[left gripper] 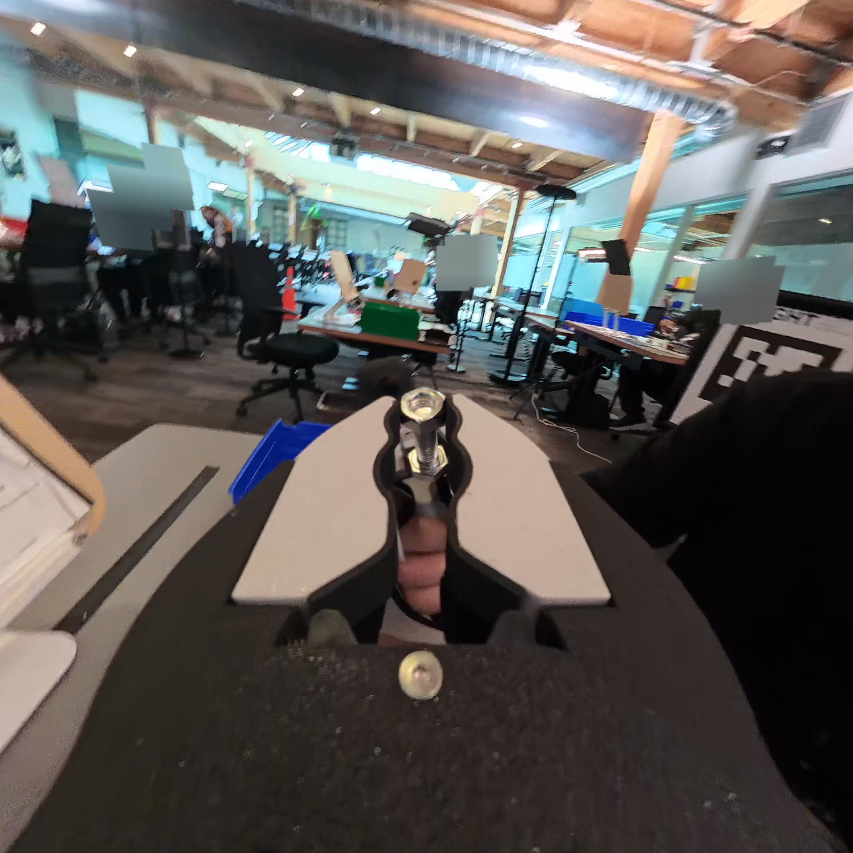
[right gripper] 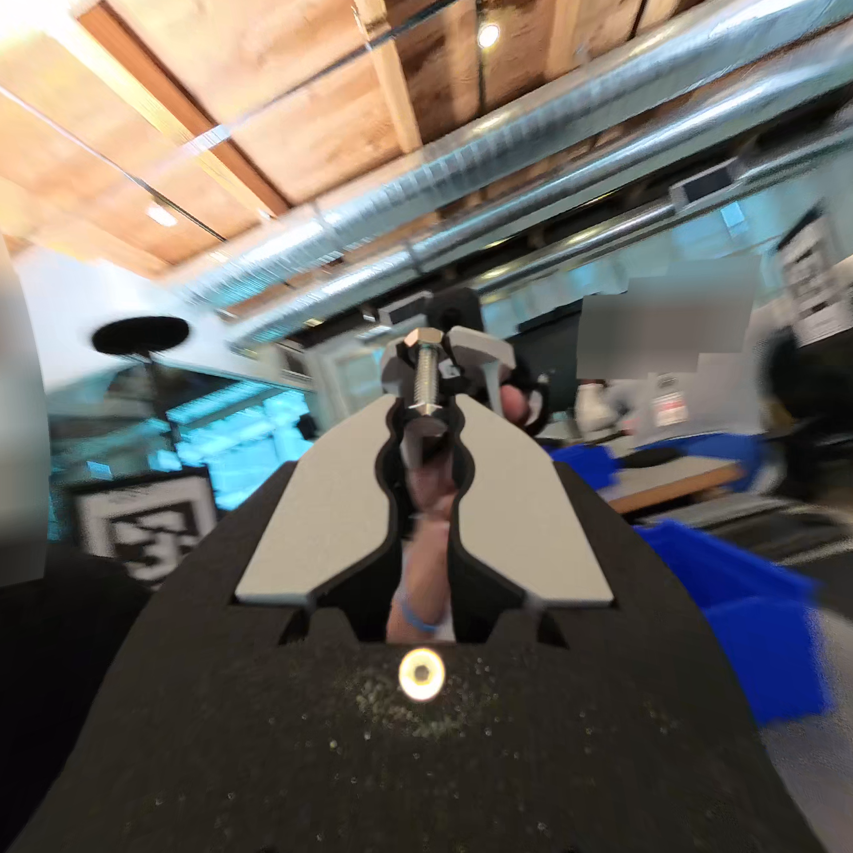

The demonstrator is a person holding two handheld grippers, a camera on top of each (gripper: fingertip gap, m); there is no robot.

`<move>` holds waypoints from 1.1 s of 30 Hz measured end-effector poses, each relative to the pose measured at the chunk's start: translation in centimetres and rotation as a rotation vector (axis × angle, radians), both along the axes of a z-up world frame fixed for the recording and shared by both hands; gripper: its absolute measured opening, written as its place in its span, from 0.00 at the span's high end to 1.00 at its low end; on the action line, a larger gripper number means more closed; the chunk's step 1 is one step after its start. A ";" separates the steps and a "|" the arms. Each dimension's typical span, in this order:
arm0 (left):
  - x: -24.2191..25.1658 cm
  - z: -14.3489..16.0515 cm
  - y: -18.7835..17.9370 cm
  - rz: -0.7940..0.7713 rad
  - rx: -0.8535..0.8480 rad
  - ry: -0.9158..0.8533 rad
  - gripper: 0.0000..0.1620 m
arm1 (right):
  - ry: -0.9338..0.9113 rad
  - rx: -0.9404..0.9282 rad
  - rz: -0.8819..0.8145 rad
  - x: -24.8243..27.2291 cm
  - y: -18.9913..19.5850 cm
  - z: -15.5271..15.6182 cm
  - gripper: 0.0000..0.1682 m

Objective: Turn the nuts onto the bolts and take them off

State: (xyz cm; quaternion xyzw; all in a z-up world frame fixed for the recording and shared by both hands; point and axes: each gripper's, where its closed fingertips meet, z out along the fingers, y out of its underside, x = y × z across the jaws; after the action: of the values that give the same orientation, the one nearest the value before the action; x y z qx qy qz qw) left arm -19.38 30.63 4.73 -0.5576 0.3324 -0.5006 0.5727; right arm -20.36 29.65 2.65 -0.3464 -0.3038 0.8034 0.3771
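Left claw (left gripper: 422, 411) pinches the bolt (left gripper: 425, 445) head; right claw (right gripper: 424, 417) grips the nut (right gripper: 422, 408), threaded partway, near the bolt's tip.

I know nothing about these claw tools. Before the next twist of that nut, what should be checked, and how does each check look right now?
1. Left claw clamped on the bolt: ok, it is shut on the hex end.
2. Right claw clamped on the nut: ok, it looks shut round it.
3. Nut engaged on the thread: ok, bare thread shows beyond it.
4. Bolt lined up with the right claw: ok, it points straight ahead.
5. Nut turning freely, not cross-threaded: cannot tell.
6. Blue bin directly under the work to catch a drop: cannot tell.
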 end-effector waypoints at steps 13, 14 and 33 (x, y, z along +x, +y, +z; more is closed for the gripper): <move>0.0 -1.1 2.3 0.185 -0.394 -0.046 0.90 | -0.340 1.108 -1.267 1.1 2.6 -0.4 0.89; -0.1 -1.1 2.3 0.196 -0.394 -0.041 0.90 | -0.346 1.103 -1.263 1.0 2.6 -0.4 0.89; 0.2 0.0 2.2 0.062 -0.364 -0.163 0.74 | -0.418 1.263 -1.392 1.8 2.6 0.5 0.89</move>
State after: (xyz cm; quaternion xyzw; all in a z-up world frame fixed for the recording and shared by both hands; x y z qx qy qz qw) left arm -19.15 32.85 4.78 -0.6195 0.1717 -0.5781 0.5025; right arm -18.52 32.25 3.20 -0.3182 -0.4678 0.0100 0.8245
